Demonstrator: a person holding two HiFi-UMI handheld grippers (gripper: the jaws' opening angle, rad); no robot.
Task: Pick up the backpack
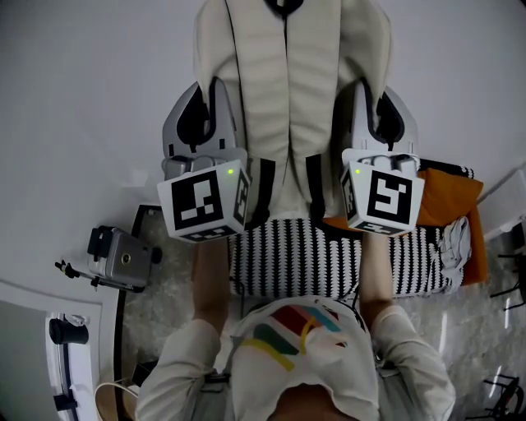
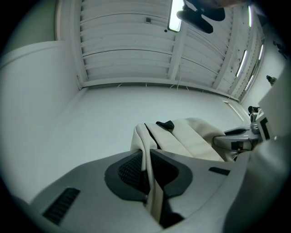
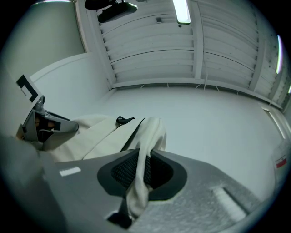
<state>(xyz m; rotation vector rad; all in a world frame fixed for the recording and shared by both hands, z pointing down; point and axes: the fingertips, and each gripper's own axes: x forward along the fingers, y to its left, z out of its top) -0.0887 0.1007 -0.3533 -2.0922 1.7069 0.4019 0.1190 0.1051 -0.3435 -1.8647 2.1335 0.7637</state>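
Observation:
In the head view I hold a cream backpack [image 1: 283, 90] up in front of me, its straps towards me. My left gripper [image 1: 215, 99] is shut on the left shoulder strap [image 2: 146, 148], which runs between the dark pads in the left gripper view. At the backpack's other side my right gripper [image 1: 366, 97] is shut on the right strap [image 3: 142, 159]. The cream fabric is bunched between its pads and hangs below them. Both grippers point upward and away from me. The backpack body [image 2: 186, 139] lies between them, with a black loop [image 3: 122, 120] at its top.
Below the backpack lies a black-and-white striped cushion [image 1: 329, 259] with an orange cloth [image 1: 448, 197] at its right. A small grey camera device [image 1: 123, 259] sits on the floor at the left. A pale wall [image 1: 90, 82] is behind the backpack, and a slatted ceiling with a light strip [image 3: 182, 11] shows above.

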